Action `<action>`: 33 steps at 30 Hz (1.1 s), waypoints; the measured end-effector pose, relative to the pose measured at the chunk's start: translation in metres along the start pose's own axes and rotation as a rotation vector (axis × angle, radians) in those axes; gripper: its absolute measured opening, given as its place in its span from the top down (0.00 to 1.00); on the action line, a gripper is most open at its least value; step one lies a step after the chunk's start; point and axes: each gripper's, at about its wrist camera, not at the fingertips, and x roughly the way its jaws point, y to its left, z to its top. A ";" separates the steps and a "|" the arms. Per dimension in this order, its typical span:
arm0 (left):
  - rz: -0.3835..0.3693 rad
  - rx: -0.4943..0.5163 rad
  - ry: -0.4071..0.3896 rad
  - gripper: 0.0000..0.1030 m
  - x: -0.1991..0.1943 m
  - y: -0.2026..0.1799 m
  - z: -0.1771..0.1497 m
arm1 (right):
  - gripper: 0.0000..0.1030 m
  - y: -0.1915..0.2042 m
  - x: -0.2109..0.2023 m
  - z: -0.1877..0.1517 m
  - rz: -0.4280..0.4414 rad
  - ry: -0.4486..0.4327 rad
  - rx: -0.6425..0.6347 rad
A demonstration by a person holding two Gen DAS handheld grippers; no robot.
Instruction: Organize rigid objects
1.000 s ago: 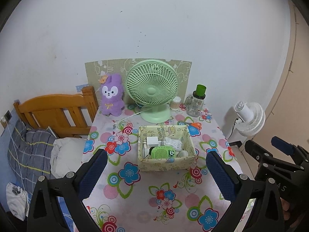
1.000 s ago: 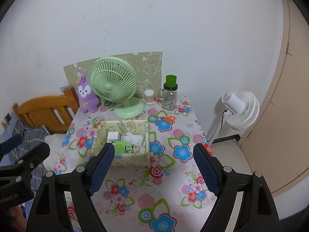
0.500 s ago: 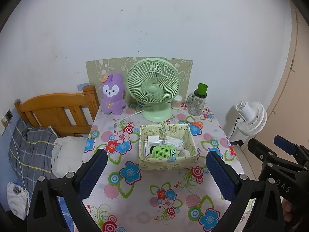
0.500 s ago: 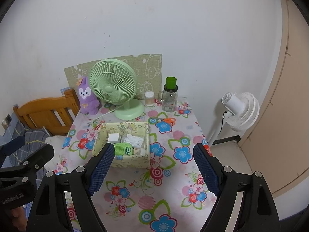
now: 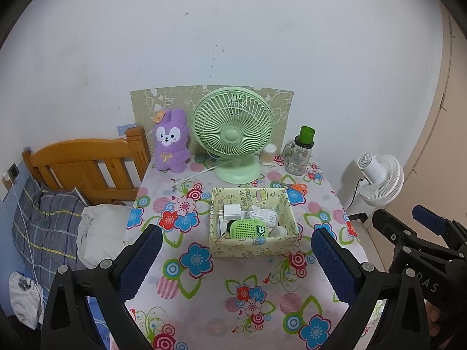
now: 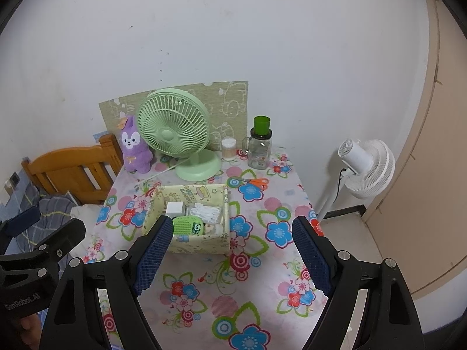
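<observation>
- Fingers of the left gripper (image 5: 235,258) spread wide, nothing between them; poised above the near part of the desk (image 5: 204,306), aimed down and forward.
- Fingers of the right gripper (image 6: 232,255) likewise wide apart and empty, poised over the near right part of the same desk.
- Storage box (image 5: 253,221), pale yellow, patterned: centred on the flowered cloth, straight ahead of the left gripper and slightly left of centre for the right one; clear of both, touched by neither.
- Inside the box: white charger (image 5: 232,211), coiled white cable (image 5: 262,214), green perforated case (image 5: 246,229), a small pale item at the near right corner, too small to identify.
- Orange-handled scissors (image 6: 256,181): loose on the cloth just beyond the box's far right corner, long axis running roughly left to right, handles to the right.
- Probable next target, judged from the layout: the scissors, lying beyond the box and toward the right; right gripper apparently the nearer, with an approach past the box's right wall.
- Along the back edge: purple plush rabbit (image 5: 170,141), green desk fan (image 5: 233,132), cotton-swab jar (image 5: 268,154), glass jug with green lid (image 5: 300,154).
</observation>
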 end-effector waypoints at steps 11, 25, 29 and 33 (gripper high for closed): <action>0.002 0.001 0.002 0.00 0.000 0.006 -0.001 | 0.17 0.005 0.000 0.002 0.005 -0.001 -0.004; -0.002 0.012 0.001 0.00 0.000 0.009 0.003 | 0.17 0.004 0.000 0.003 0.003 -0.004 0.016; -0.006 0.013 -0.001 0.00 0.000 0.008 0.004 | 0.17 0.003 0.000 0.004 0.002 -0.005 0.015; -0.008 0.015 -0.001 0.00 0.001 0.007 0.004 | 0.17 0.003 -0.001 0.003 -0.010 -0.005 0.018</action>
